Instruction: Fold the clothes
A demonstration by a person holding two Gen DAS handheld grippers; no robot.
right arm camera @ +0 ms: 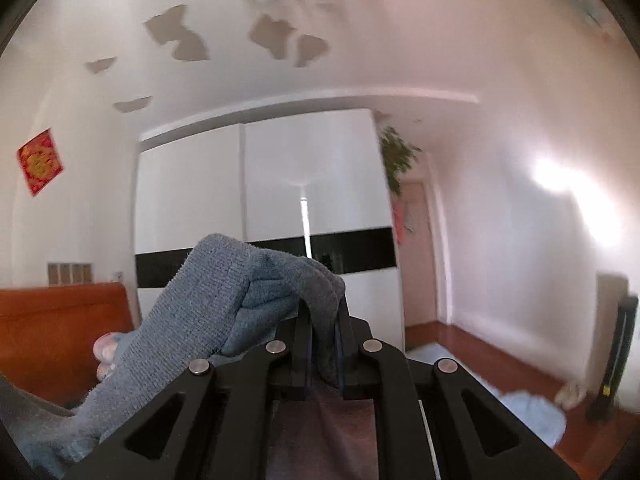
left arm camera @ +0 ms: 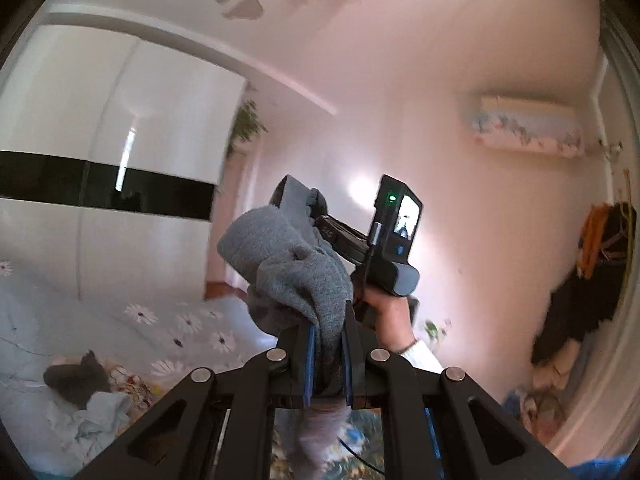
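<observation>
Black left gripper (left arm camera: pixel 328 360) pinches a fold of the grey-blue knitted garment (left arm camera: pixel 288 268), raised above the flower-printed bed cover (left arm camera: pixel 180 320); the black right gripper (right arm camera: pixel 323 344) is likewise clamped on that cloth (right arm camera: pixel 192 320), which drapes leftward; a hand (left arm camera: pixel 384 308) carries it; a white wardrobe (right arm camera: pixel 260 184) stands behind.
</observation>
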